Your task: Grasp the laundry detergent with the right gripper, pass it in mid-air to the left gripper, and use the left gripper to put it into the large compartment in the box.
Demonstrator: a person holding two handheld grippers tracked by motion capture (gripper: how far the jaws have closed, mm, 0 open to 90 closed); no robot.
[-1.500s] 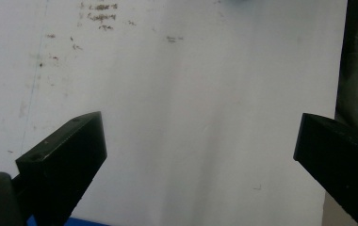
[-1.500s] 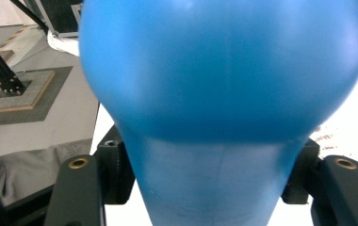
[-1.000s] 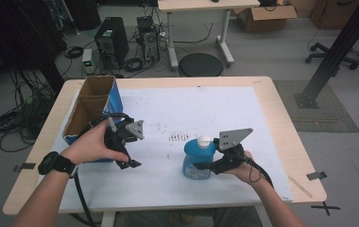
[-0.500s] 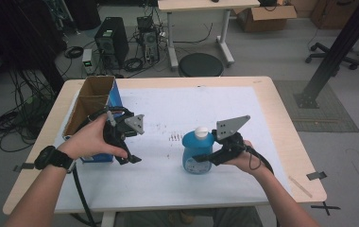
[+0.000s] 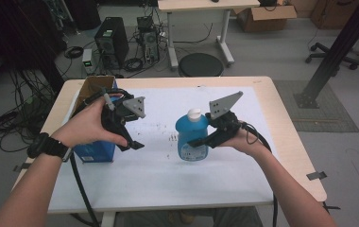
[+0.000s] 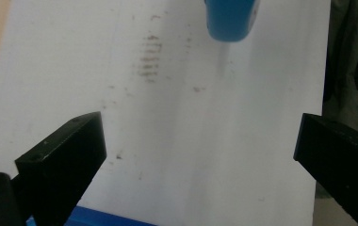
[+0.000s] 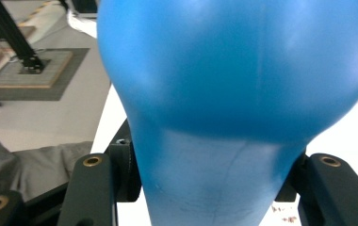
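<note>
Above the white worktop (image 5: 225, 175), the right hand-held gripper (image 5: 201, 141) is pinching a blue bottle (image 5: 192, 137) low on its smooth, slippery body. It looks light and stiff. The left hand-held gripper (image 5: 132, 142) is hanging spread, holding nothing.

The left gripper (image 6: 200, 165) has its two black jaws spread wide apart above a white sheet (image 6: 243, 141) marked with faint brown smudges (image 6: 150, 59). A blue bottle (image 6: 230, 19) shows at the top edge.

bottle (image 5: 192, 137) mid-table | box (image 5: 94, 120) left of it | stool (image 5: 200, 65) behind table (image 5: 286, 137)
</note>
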